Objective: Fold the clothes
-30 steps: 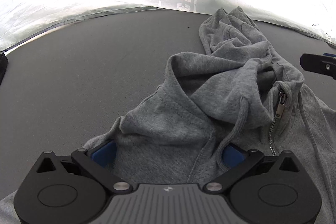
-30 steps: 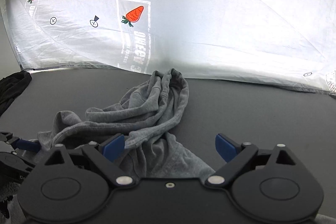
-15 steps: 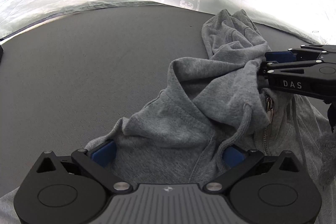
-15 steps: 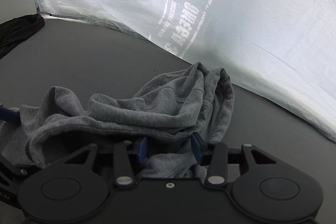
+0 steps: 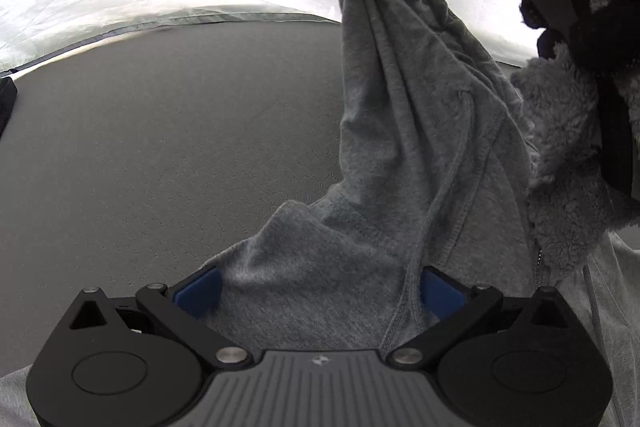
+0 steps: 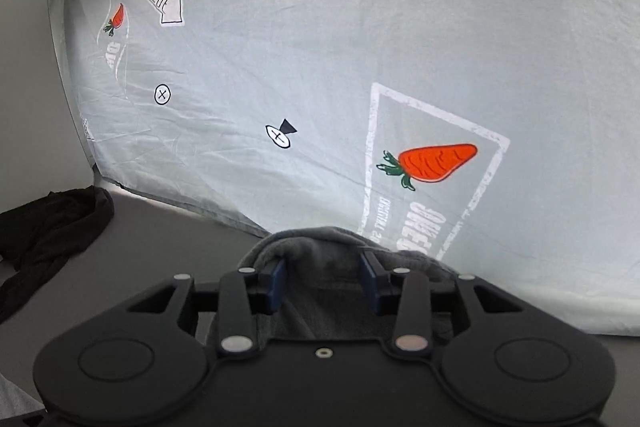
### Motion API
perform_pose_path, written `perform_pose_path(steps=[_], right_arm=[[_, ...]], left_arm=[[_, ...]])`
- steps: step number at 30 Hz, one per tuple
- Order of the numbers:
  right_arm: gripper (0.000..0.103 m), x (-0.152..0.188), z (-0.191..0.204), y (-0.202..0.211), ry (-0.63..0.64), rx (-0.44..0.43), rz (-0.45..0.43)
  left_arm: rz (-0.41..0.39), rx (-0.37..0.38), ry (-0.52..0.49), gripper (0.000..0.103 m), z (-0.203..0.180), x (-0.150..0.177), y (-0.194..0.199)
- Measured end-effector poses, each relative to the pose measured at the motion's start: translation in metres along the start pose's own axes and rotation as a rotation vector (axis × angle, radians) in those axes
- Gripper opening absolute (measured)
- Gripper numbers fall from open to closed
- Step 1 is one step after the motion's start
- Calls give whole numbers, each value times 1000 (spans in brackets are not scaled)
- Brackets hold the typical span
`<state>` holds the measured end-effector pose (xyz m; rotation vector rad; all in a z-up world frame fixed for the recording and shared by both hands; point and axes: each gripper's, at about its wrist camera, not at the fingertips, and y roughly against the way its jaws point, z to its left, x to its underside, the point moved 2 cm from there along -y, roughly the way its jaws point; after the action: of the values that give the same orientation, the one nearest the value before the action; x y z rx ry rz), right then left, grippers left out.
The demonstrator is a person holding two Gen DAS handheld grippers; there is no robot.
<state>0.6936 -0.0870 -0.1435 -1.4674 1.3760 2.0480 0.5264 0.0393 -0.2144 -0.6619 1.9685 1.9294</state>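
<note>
— What is spread over the dark grey surface (image 5: 168, 147)?

— A grey hoodie (image 5: 420, 155) is laid on it at the near right, before a pale printed sheet (image 6: 320, 47). One fold is drawn up high, the rest is left on the surface.

— By what is that fold held?

— It is pinched by the right gripper (image 6: 324, 277); cloth is bunched between its blue pads (image 6: 276, 283), though the jaws are being eased slightly apart.

— And the left gripper (image 5: 320, 291)?

— Its jaws are set wide, with hoodie cloth lying between them; a firm press cannot be confirmed. A black garment (image 6: 44, 227) is left far left.
</note>
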Motion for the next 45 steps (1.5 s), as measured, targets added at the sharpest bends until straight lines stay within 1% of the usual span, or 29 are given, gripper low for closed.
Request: perform_pose_path(steps=[1, 2, 3, 4, 5, 7, 8, 10, 12, 13, 14, 15, 16, 17, 19, 21, 23, 25, 26, 27, 28, 29, 31, 33, 36, 38, 41, 43, 45], right_arm=[[57, 9, 4, -11, 41, 8, 69], [55, 18, 6, -21, 62, 11, 150], [53, 27, 5, -27, 69, 15, 207], [55, 33, -2, -21, 33, 11, 196], [62, 37, -12, -11, -15, -4, 178], [72, 45, -33, 9, -121, -20, 141], [73, 49, -45, 17, -155, 7, 119], [75, 56, -67, 24, -171, 110, 103], [76, 65, -92, 16, -171, 203, 141], [75, 71, -106, 8, -177, 217, 170], [71, 75, -115, 0, -182, 212, 196], [63, 78, -118, -9, -168, 192, 227], [29, 80, -117, -16, -125, 168, 251], [9, 81, -116, -22, -76, 154, 268], [8, 75, -112, -23, 20, 205, 242], [8, 64, -124, -21, 6, 292, 221], [8, 58, -141, -23, -46, 350, 233], [9, 61, -148, -31, -38, 357, 280], [12, 63, -149, -33, -24, 353, 295], [16, 63, -147, -29, -7, 351, 285], [31, 61, -145, -23, -7, 349, 274], [51, 58, -142, -11, -24, 354, 249], [71, 52, -134, 16, -71, 349, 191], [74, 50, -116, 55, -135, 346, 145], [86, 66, -86, 114, -196, 344, 128], [91, 93, -60, 155, -184, 357, 152], [92, 137, -23, 213, -178, 395, 213], [92, 168, -5, 251, -242, 395, 249], [92, 205, 6, 291, -344, 383, 292]], left_arm=[[4, -8, -17, 103, -2, 0, 0], [8, -17, -35, 103, -5, 0, -1], [6, -21, -44, 103, -6, 0, -1], [5, -25, -53, 103, -7, 1, -1], [1, -29, -59, 103, -9, 2, -1], [-4, -37, -65, 103, -11, 2, -1], [-6, -40, -63, 103, -12, 1, 0], [-9, -42, -56, 103, -14, 0, 1], [-10, -43, -56, 103, -14, 0, 1], [-9, -43, -57, 103, -14, 0, 1], [-9, -42, -58, 103, -15, 0, 2], [-9, -42, -61, 103, -14, 1, 1], [-9, -42, -60, 103, -13, 0, 0], [-9, -42, -60, 103, -13, -1, -1], [-15, -42, -60, 103, -14, 1, 0], [-24, -43, -60, 103, -14, 3, 1], [-32, -42, -61, 103, -14, 4, 1], [-35, -41, -62, 103, -14, 4, 2], [-32, -40, -63, 103, -14, 4, 1], [-29, -39, -62, 103, -14, 3, 2], [-26, -37, -61, 103, -14, 2, 2], [-23, -34, -52, 103, -13, 1, 2], [-16, -24, -26, 103, -9, 1, 6], [-12, -4, 17, 103, -4, 0, 12], [-19, 21, 75, 103, 8, 5, 34], [-25, 18, 86, 103, 17, 15, 56], [-26, 6, 86, 103, 24, 41, 86], [-11, -2, 93, 103, 27, 64, 105], [22, -10, 112, 103, 30, 94, 117]])
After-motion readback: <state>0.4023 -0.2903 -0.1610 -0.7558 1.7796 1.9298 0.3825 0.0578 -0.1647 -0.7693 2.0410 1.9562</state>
